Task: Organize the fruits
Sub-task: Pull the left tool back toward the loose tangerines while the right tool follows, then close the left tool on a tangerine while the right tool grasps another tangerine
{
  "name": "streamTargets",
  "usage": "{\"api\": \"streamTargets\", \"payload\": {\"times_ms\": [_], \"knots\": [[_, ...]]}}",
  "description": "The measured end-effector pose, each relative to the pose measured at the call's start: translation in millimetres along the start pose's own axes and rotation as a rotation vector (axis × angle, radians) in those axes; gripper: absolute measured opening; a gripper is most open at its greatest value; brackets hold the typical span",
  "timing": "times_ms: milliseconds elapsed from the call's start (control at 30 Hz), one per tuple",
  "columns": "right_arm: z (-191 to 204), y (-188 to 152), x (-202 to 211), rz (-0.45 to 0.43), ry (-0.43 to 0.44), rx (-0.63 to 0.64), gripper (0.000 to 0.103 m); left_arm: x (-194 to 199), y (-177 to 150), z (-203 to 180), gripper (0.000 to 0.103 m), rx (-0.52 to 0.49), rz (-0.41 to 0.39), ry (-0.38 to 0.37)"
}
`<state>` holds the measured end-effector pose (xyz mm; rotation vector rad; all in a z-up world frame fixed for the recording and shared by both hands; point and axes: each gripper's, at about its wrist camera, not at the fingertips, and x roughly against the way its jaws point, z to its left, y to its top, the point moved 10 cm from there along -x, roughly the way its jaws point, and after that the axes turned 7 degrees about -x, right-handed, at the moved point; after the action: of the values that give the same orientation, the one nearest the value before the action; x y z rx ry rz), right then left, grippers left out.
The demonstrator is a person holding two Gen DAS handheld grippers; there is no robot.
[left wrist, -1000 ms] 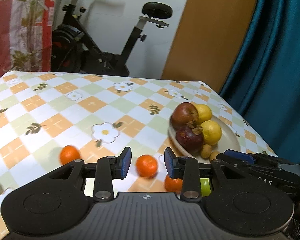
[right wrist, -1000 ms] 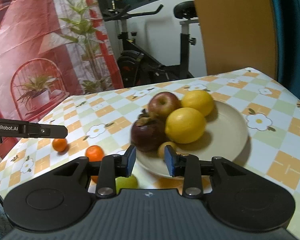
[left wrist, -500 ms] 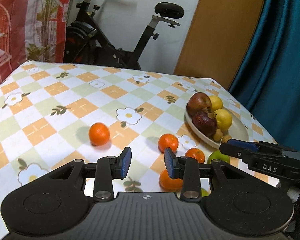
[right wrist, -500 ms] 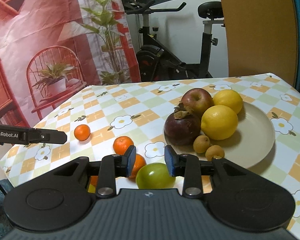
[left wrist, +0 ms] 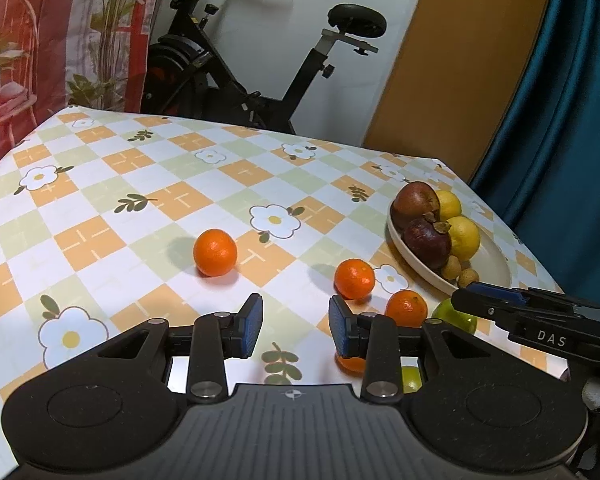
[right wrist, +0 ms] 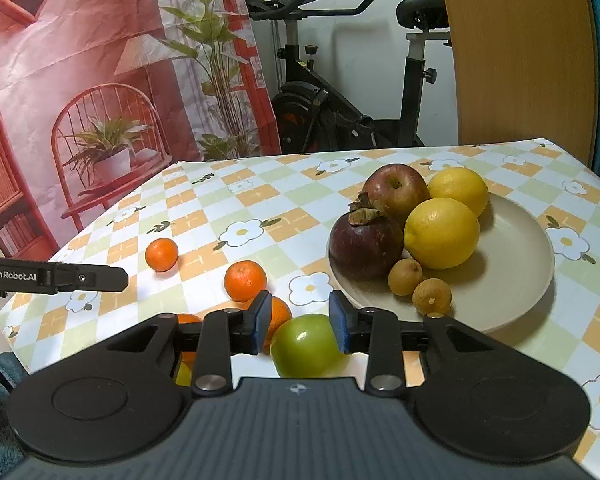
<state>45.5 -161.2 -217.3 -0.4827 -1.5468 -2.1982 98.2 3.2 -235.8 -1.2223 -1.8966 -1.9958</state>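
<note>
A beige plate (right wrist: pixel 520 280) holds a red apple (right wrist: pixel 396 192), a dark mangosteen (right wrist: pixel 366 246), two lemons (right wrist: pixel 442 232) and two small longans (right wrist: pixel 405 276). Loose on the flowered tablecloth lie three oranges (left wrist: pixel 215 252) (left wrist: pixel 354 279) (left wrist: pixel 406 309) and a green apple (right wrist: pixel 306 346). My right gripper (right wrist: pixel 296 326) hovers just over that green apple with its pads narrowly apart, not pressing it. My left gripper (left wrist: pixel 296 328) stands open over bare cloth, the oranges beyond it. A further orange (left wrist: pixel 350 362) is half hidden under its right finger.
An exercise bike (left wrist: pixel 260 60) stands behind the table's far edge. A teal curtain (left wrist: pixel 560 100) and a wooden panel are at the right, a printed red backdrop (right wrist: pixel 80 80) at the left. A small green fruit (left wrist: pixel 410 378) peeks out under my left gripper.
Both grippers drew back from the plate, so the fruit looks smaller and the green apple has come in under the right pads. In the last half second little moved. Jaw gaps are unchanged.
</note>
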Motion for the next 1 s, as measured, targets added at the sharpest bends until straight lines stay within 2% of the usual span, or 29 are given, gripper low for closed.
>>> {"api": "streamTargets", "payload": {"times_ms": [400, 567, 767, 1000], "knots": [[6.1, 6.5, -5.7, 0.034, 0.048, 0.030, 0.037, -1.4, 6.2, 9.1, 0.038, 0.029, -0.010, 0.001], [17.6, 7.3, -22.3, 0.135, 0.091, 0.110, 0.037, -5.6, 12.4, 6.9, 0.038, 0.032, -0.017, -0.016], [26.6, -0.6, -41.5, 0.246, 0.104, 0.233, 0.037, -10.6, 10.9, 5.8, 0.038, 0.031, -0.009, -0.030], [31.6, -5.5, -54.5, 0.321, 0.129, 0.291, 0.043, -13.4, 10.8, 5.9, 0.038, 0.032, -0.004, -0.043]]}}
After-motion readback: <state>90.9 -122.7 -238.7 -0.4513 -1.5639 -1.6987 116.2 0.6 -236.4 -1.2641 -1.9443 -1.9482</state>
